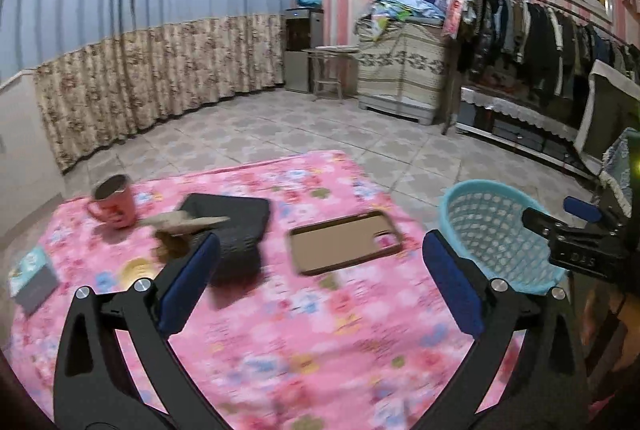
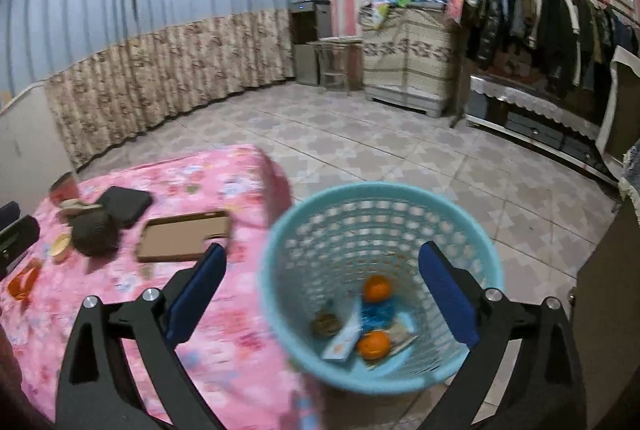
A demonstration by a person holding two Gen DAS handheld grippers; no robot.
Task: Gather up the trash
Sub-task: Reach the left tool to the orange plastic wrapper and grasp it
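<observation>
Nearest the lens in the left wrist view, the left gripper hung over the near part of the table's pink floral cloth, its blue-padded jaws spread wide and holding nothing, probably readied for the next pick. At the left edge lay a small card or packet, blurred, which looked like a piece of trash not yet collected. Toward the far left corner stood a pink mug, and just beside it a flat beige scrap rested against a dark rounded object, with a dark flat case behind them (what the scrap was could not be told). A yellowish disc lay on the cloth close to the gripper's left finger. Near the middle sat a brown phone case, open side up. Off the right edge of the table stood the blue basket, placed there, it seemed, so that things could be dropped in without a long reach. The right wrist view looked down into it: two oranges, a crumpled blue wrapper, a white card and a brownish lump lay on its bottom, so part of the collecting appeared done. The right gripper hovered above the basket's near rim with jaws parted and empty.
</observation>
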